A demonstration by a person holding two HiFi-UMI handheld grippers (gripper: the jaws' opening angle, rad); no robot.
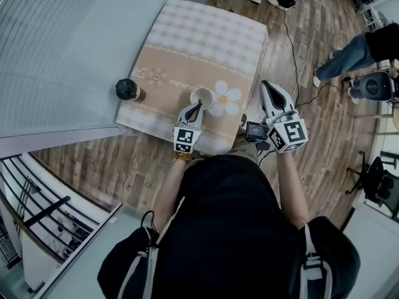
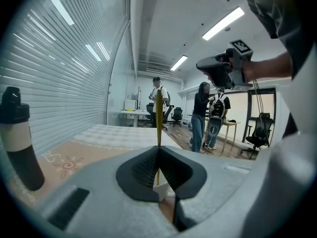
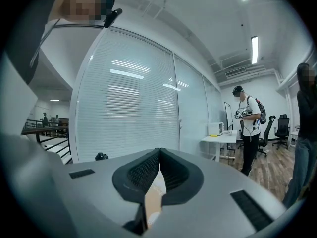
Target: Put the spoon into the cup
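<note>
Two tools are showing: the left tool (image 2: 158, 151) is pinching the spoon (image 2: 159, 118) upright (a thin yellowish handle) over the cup (image 1: 201, 96) on the counter (image 1: 187, 42), so lowering and releasing are seemingly remaining. The right tool (image 3: 159, 152) is hanging aside, closed on nothing.

Checked, flower-printed tablecloth (image 1: 206, 39) over wood floor (image 1: 93, 161), with a black-capped bottle (image 1: 126, 90) upright at its 9 o'clock edge. Slatted blinds (image 1: 62, 42) behind glass from 9 to 11 o'clock, and a black railing (image 1: 28, 195) down at 8 o'clock. Person in jeans (image 1: 349, 53) at 2 o'clock, office chair (image 1: 376, 174) at 4 o'clock, both well apart from the tablecloth.
</note>
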